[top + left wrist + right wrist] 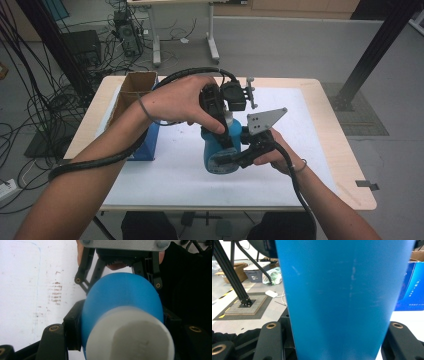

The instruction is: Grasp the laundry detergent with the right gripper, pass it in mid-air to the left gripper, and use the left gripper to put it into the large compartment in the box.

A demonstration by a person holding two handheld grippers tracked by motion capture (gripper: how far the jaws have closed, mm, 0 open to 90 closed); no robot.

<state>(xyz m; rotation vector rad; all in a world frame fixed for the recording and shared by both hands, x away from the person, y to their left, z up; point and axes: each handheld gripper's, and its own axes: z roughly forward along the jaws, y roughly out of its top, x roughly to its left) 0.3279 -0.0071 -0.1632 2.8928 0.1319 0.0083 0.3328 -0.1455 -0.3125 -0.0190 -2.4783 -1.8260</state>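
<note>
Cables all over the floor behind, and up front a wooden worktop (330, 125) under a white sheet, with a cardboard box (134, 86) at its left edge. Left claw (220, 131) is clamped down on the white cap (130, 337) of a blue bottle (219, 150) mid-worktop. Right claw (239, 156) is closed tight on the bottle's body from the side, holding it up off the sheet, far as I can tell.
</note>
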